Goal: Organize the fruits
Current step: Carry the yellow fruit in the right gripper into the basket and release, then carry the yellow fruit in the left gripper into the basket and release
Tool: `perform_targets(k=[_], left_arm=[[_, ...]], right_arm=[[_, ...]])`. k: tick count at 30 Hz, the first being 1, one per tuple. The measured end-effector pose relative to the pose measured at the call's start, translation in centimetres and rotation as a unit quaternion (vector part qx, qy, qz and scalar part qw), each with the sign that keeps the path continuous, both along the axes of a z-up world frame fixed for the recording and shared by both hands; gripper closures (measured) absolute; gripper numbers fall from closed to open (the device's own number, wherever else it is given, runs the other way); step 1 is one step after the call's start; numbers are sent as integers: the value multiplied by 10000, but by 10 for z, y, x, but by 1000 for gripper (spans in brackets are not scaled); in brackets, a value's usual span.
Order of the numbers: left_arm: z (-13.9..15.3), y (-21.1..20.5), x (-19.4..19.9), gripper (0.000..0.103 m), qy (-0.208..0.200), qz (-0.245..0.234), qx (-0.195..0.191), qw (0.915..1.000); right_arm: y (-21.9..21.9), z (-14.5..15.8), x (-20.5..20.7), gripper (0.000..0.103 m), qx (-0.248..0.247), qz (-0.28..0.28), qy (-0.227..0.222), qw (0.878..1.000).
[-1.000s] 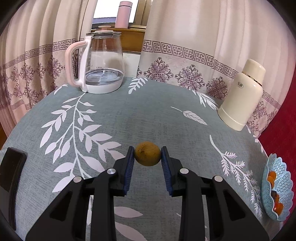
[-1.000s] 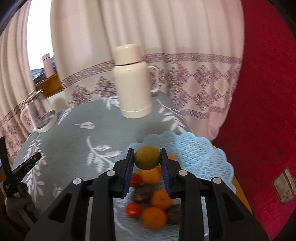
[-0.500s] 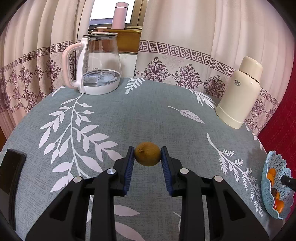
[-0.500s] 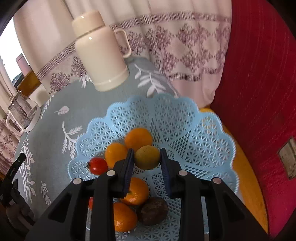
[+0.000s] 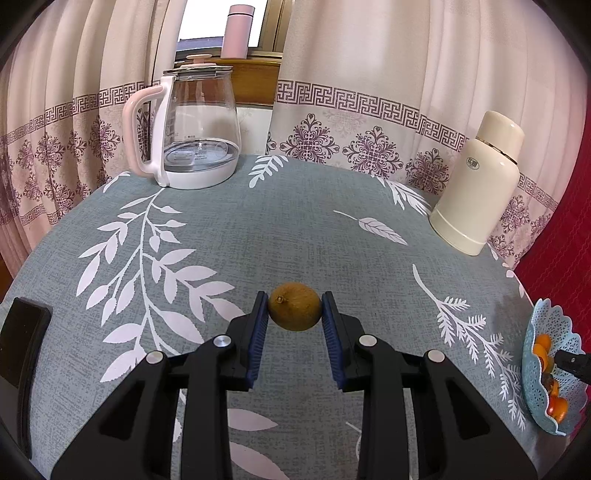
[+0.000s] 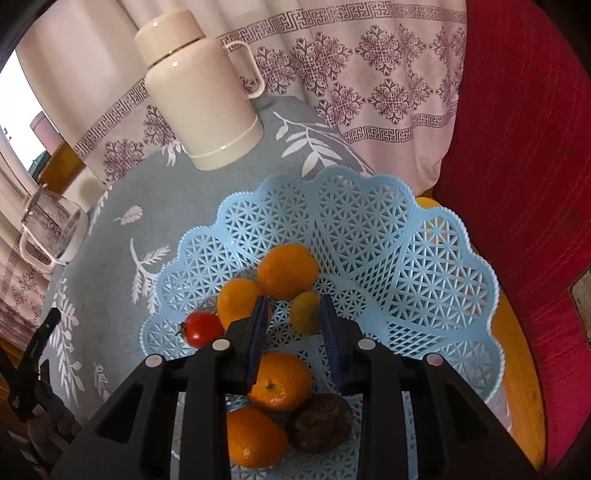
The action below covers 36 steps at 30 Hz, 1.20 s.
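Between the left tongs (image 5: 294,321) sits a brown kiwi (image 5: 294,306), pinched tight at both ends and held over the desk (image 5: 295,236), so its long way runs side to side. Its stem dot faces up and toward us. The right tongs (image 6: 293,325) are let go, close beside a yellow lemon (image 6: 304,313) that rests inside the blue basket (image 6: 424,258) with the oranges (image 6: 287,270), where fruit belongs.

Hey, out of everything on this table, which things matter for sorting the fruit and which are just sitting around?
Part of the job:
- brown fruit in the left gripper
- yellow fruit between the open right gripper fingers
- blue basket
- oranges
- tomato
- dark fruit

Just lying about:
- glass kettle
- cream thermos
- pink bottle
- curtains
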State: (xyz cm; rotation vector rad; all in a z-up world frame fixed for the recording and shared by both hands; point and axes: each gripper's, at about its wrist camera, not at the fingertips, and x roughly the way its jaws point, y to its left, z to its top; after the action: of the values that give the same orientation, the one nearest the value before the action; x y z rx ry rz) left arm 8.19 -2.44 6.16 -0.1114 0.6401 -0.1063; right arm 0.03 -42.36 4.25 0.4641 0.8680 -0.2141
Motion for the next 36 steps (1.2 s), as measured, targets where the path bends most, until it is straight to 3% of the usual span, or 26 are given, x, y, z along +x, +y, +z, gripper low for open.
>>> perform_targets(k=[7, 14, 17, 20, 36], left_arm=[[3, -7, -5, 73, -79, -148, 4, 9999], [9, -28, -18, 73, -99, -532, -66, 9985], [12, -45, -30, 73, -81, -805, -100, 9967], [15, -63, -41, 73, -74, -1056, -137, 9943], [32, -200, -82, 73, 103, -2708, -282, 9622]], right_arm=[[-4, 19, -27, 73, -71, -132, -452, 9989], [-4, 43, -69, 73, -1067, -434, -909, 9892], [-5, 50, -84, 64, -1432, -558, -1118, 9818], [-7, 56, -96, 64, -1648, -626, -1285, 9759], [-44, 51, -126, 64, -1462, -733, -1581, 9738]])
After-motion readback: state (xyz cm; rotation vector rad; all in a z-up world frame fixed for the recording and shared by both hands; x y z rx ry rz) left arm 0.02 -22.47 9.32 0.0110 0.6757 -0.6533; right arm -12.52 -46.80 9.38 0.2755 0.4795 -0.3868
